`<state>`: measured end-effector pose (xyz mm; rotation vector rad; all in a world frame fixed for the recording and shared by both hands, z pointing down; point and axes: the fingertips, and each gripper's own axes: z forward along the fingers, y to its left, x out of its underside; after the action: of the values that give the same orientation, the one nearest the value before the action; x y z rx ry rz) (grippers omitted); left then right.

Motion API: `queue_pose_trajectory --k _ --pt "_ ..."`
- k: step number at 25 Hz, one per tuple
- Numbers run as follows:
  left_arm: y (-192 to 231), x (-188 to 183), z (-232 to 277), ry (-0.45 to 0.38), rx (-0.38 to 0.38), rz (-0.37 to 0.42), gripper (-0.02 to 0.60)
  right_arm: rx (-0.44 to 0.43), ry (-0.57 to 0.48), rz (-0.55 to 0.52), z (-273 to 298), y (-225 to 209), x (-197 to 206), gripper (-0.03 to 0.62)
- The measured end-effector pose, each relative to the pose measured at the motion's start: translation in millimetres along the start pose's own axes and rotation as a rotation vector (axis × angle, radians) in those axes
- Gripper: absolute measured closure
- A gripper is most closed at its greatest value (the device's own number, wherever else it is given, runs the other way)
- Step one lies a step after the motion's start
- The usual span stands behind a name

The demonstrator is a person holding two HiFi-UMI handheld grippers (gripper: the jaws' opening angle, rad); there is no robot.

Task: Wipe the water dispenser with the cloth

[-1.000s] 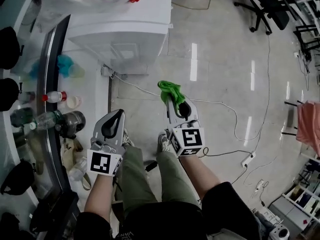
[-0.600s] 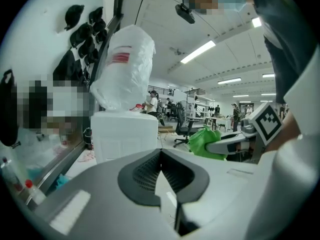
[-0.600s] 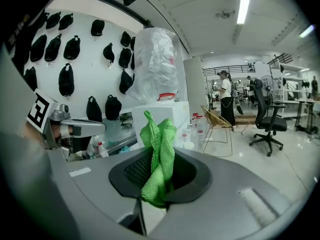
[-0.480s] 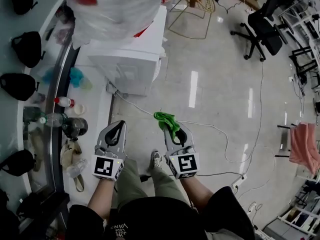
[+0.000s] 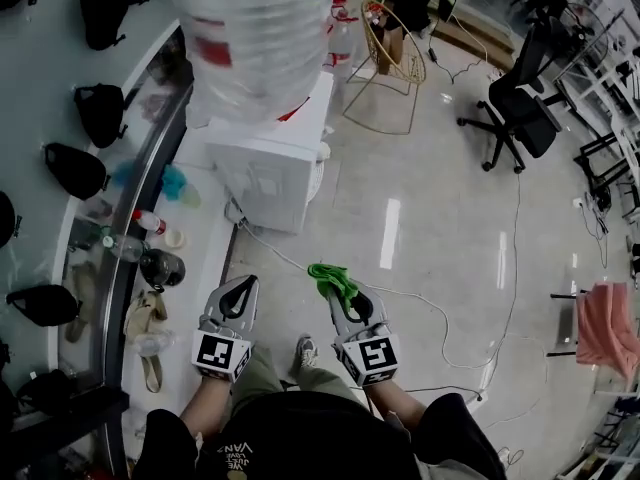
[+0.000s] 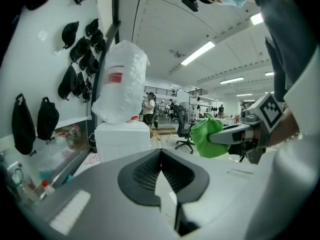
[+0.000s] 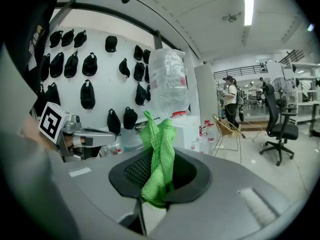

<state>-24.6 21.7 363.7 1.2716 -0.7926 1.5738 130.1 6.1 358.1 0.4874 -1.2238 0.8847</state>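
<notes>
Both grippers sit lower in frame than before, and the white water dispenser (image 5: 268, 158) now stands upper centre, well apart from them. The right gripper (image 5: 340, 298) clamps the green cloth (image 5: 328, 274). The left gripper (image 5: 241, 288) has its jaws together on nothing.

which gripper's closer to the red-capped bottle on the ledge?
Left. The left gripper is just right of the red-capped bottle; the right gripper, jaws shut on the green cloth, is farther right, past the left one.

I am holding a crumpled green cloth (image 5: 329, 275) at my right gripper's (image 5: 340, 297) tip, my left gripper (image 5: 241, 288) beside it, both pointing toward the white box-shaped water dispenser (image 5: 268, 163).
</notes>
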Motion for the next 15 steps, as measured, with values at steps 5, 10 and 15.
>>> queue_pose_trajectory --k 5,10,15 --pt "-14.7 -8.7 -16.2 -0.011 -0.021 0.016 0.58 -0.018 0.003 -0.009 -20.7 1.7 -6.8 0.516" --pt "-27.2 -16.0 -26.3 -0.029 -0.032 0.025 0.58 -0.029 -0.012 -0.025 -33.5 0.9 -9.8 0.516" --pt "-40.7 -17.6 -32.2 -0.026 -0.032 0.035 0.58 -0.035 -0.043 -0.043 -41.8 -1.4 -15.9 0.517"
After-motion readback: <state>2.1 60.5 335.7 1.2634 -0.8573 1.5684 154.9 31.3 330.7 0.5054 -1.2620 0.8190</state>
